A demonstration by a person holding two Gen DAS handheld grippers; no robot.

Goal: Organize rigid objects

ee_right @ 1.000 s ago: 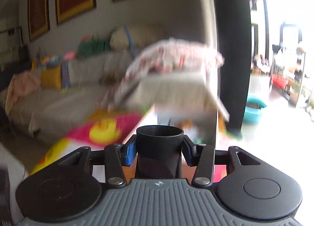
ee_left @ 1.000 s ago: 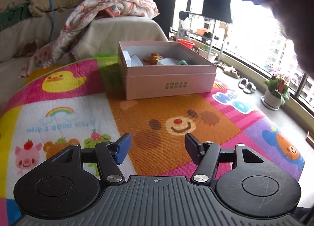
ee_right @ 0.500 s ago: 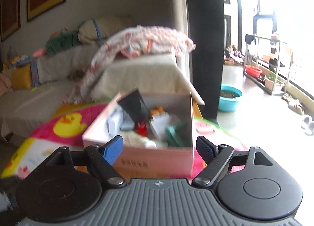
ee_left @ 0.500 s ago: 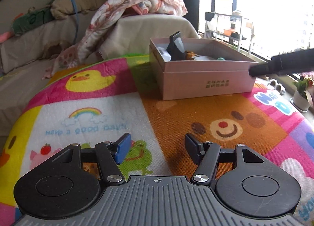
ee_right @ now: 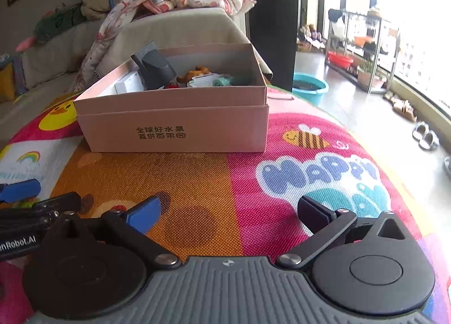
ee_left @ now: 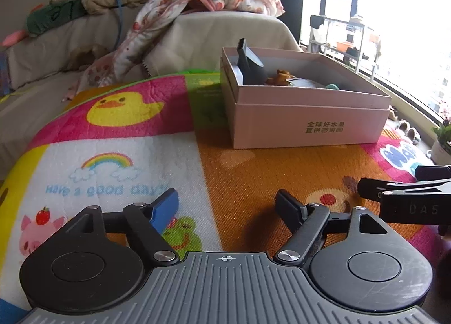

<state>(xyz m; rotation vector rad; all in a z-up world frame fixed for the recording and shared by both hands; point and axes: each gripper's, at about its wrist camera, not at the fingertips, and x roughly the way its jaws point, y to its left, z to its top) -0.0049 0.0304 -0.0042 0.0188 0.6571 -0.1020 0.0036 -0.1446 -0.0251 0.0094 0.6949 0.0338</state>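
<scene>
both tools are built alike — a ribbed grey body, black round-ended linkages pinned by silver screws, one blue-padded finger (ee_left: 166, 207) and one black finger (ee_right: 315, 211).

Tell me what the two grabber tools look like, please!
Both match. The left tool and right tool each have a ribbed grey base, two round black discs, and black arms with silver rivets. One finger pad is bright blue, the other black. White lettering shows on each tool's side, only partly readable. No cables or sleeves are visible.
</scene>
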